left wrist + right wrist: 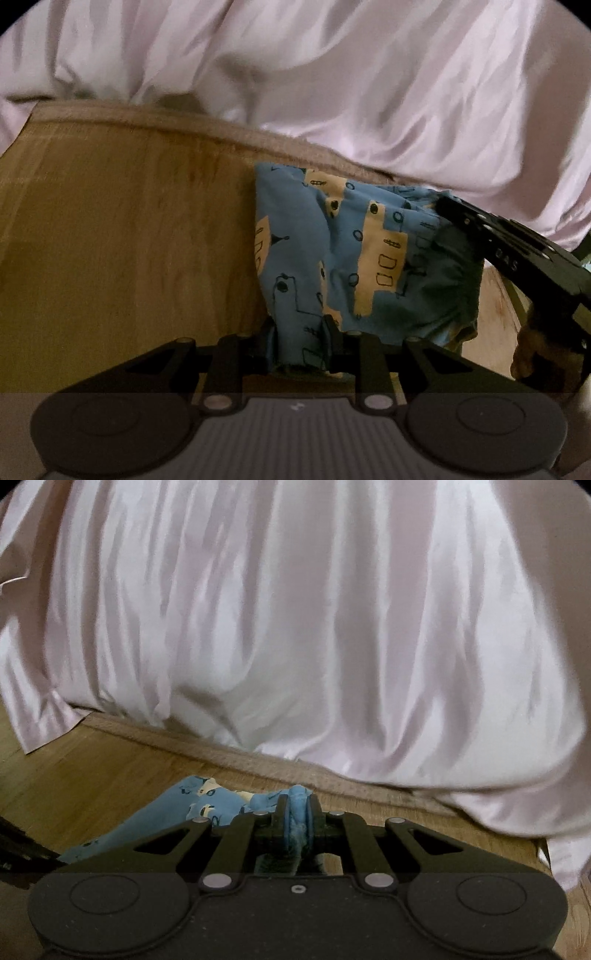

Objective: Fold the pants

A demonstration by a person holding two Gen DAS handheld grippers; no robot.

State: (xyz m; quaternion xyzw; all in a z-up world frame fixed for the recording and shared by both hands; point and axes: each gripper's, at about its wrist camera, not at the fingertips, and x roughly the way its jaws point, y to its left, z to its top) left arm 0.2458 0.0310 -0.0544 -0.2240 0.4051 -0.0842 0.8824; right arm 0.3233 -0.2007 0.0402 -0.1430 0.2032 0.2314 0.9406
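both hand-held grippers, left (300,341) and right (298,814), clamped (fabric pinched).

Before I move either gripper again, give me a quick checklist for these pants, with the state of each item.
1. Left gripper clamped on the blue patterned pants: ok, cloth is pinched between its fingers.
2. Right gripper clamped on the pants: ok, a bunched blue edge sits between its fingers.
3. Pants lying flat on the wooden table: not ok, they are bunched and wrinkled.
4. Fold edges lined up: cannot tell, the layers are hidden.
5. Pink satin cloth apart from the pants: cannot tell, it drapes over the table's far edge close by.
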